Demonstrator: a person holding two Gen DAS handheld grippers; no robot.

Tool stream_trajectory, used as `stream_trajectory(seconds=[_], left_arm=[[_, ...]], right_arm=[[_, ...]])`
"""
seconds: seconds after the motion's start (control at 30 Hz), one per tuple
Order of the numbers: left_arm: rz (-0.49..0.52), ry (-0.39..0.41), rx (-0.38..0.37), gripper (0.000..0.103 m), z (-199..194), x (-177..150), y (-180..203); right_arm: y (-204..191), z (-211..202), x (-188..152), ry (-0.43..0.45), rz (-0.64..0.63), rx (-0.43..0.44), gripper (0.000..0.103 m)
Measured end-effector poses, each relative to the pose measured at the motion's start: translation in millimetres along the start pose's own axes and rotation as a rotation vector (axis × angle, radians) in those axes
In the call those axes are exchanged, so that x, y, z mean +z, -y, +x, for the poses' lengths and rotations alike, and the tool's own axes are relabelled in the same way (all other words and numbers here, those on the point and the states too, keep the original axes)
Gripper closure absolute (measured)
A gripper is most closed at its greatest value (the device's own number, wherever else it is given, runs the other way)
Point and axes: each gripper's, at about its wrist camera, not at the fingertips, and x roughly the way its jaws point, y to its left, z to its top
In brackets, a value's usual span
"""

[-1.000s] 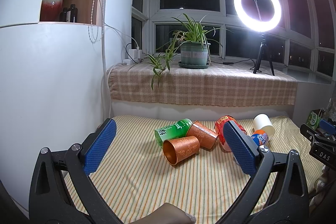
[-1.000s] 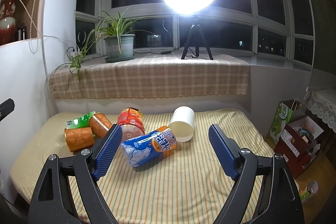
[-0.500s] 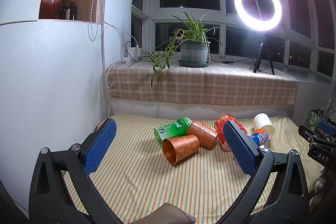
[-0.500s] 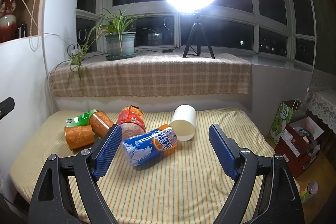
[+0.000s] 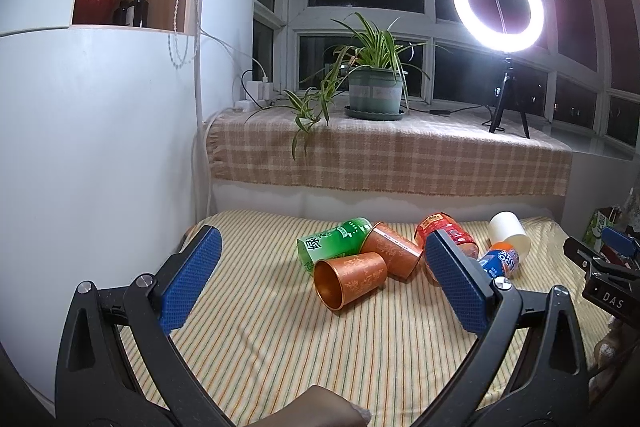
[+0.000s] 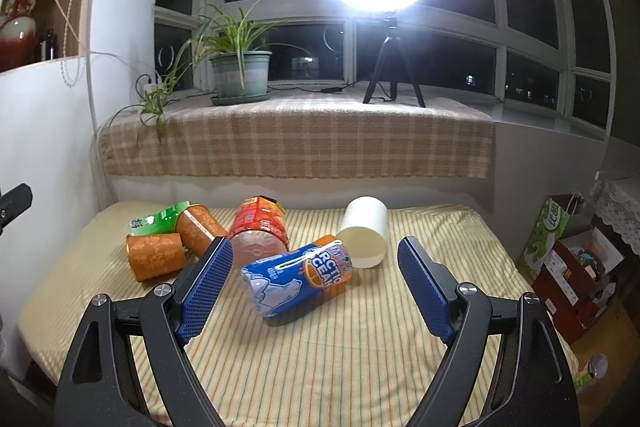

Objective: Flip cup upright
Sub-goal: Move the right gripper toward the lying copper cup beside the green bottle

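Observation:
Several cups lie on their sides on the striped bed (image 5: 280, 339). In the left wrist view: a copper cup (image 5: 350, 279) with its mouth toward me, a second copper cup (image 5: 392, 254), a green cup (image 5: 334, 243), a red cup (image 5: 446, 233), a white cup (image 5: 509, 231) and a blue-orange cup (image 5: 500, 262). My left gripper (image 5: 320, 275) is open and empty, held back from the copper cup. In the right wrist view the blue cup (image 6: 296, 279) lies nearest, with the white cup (image 6: 364, 239) and the red cup (image 6: 258, 227) behind it. My right gripper (image 6: 314, 285) is open and empty, just short of the blue cup.
A checked-cloth window ledge (image 5: 392, 163) behind the bed holds a potted plant (image 5: 374, 95) and a ring light on a tripod (image 5: 500, 11). A white cabinet (image 5: 92, 147) stands at the left. Boxes and bags (image 6: 572, 259) sit on the floor at the right.
Both grippers have drifted slightly; the scene sits a little lower in both views. No cup has moved. Both stay open.

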Motion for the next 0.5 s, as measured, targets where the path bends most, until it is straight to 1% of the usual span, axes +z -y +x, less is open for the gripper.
stream_trajectory(seconds=[0.23, 0.33, 0.5], left_arm=[[-0.011, -0.023, 0.019, 0.0, 9, -3, -9], [-0.017, -0.034, 0.027, 0.0, 12, -5, -15], [-0.022, -0.058, 0.035, 0.0, 18, -10, -25]], right_arm=[[-14, 19, 8, -0.016, -0.049, 0.076, 0.018], [-23, 34, 14, -0.048, -0.084, 0.152, 0.018], [-40, 65, 25, -0.111, -0.164, 0.245, 0.018]])
